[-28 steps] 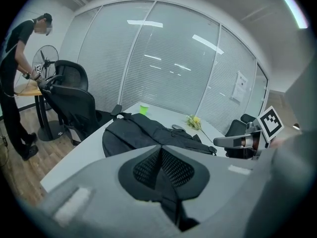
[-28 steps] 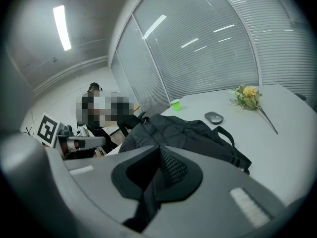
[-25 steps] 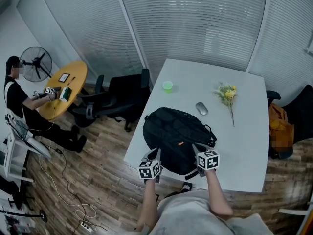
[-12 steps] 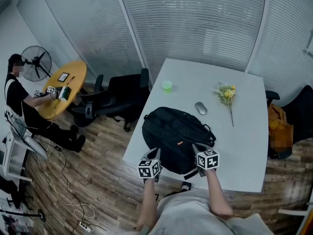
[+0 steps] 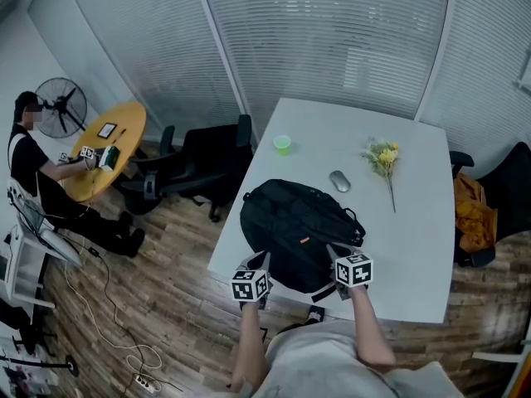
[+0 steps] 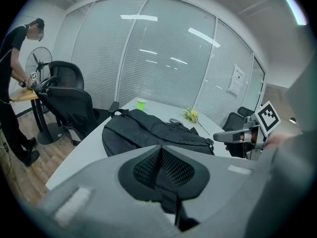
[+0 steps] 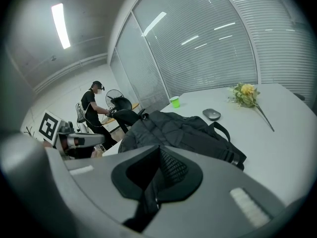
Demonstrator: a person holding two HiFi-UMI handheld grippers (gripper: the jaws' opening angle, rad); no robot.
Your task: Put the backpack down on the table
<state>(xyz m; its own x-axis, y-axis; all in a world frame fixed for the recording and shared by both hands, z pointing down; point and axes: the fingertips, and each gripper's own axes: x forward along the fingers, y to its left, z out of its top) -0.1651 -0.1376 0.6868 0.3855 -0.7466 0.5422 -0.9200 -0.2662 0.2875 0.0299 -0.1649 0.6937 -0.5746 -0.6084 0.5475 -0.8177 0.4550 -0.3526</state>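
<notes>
The black fabric backpack [image 5: 299, 230] lies flat on the white rectangular tabletop [image 5: 415, 247]. It sits toward the near-left corner, its left side just inside the left edge and its bottom reaching the near edge. Its long axis runs roughly from the near edge toward the far edge. The top handle points away from the person, toward the small green cup [image 5: 283, 144] by the far-left corner, and the shoulder straps trail off its right side toward the middle of the table.

Both tools sit at the near edge, one on each side of the bag's bottom end. The left gripper [image 5: 258, 261] is at the bag's near-left corner, and its own view shows the pads drawn together with nothing I can make out pinched between them. From it the backpack [image 6: 148, 130] lies straight ahead and slightly left, apart from the jaws. The right gripper [image 5: 335, 253] is at the bag's near-right corner, and its pads also meet on nothing visible. The backpack [image 7: 183, 128] fills the space just ahead of it, with a strap end lying close on its right.

Judging from the head view, the right gripper is the nearer of the two, almost over the bag's near edge, while the left stands a little clear of it. The bag looks fully set down, so what is left is probably only to draw both tools back toward the person. That means moving off the near edge in line with the bag's long axis, with the right one minding the loose strap.
</notes>
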